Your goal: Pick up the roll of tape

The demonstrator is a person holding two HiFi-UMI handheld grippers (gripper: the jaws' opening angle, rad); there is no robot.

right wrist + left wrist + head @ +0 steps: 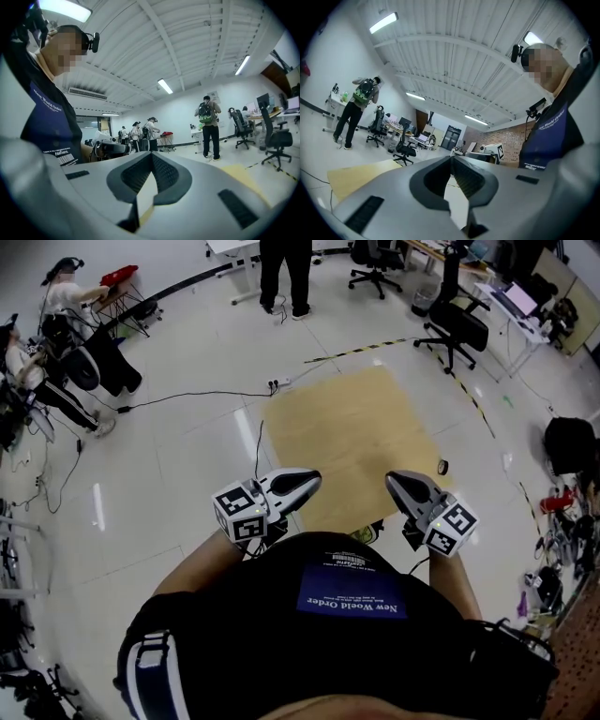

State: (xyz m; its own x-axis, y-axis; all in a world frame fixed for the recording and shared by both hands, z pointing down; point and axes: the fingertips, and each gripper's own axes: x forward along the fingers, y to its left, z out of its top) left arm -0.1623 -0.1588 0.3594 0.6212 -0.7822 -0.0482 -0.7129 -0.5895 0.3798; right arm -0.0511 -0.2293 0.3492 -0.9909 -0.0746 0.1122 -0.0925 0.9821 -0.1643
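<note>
While your left gripper [314, 480] and right gripper [392, 480] sit closed, empty, nothing's done. Reach that dark ring [442, 466] — likely the tape.

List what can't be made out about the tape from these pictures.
Head view: small dark thing by the right edge of the mat, too small to call the tape.
Left gripper view: the left gripper blocks the near floor; no tape shows.
Right gripper view: the right gripper does the same.
</note>
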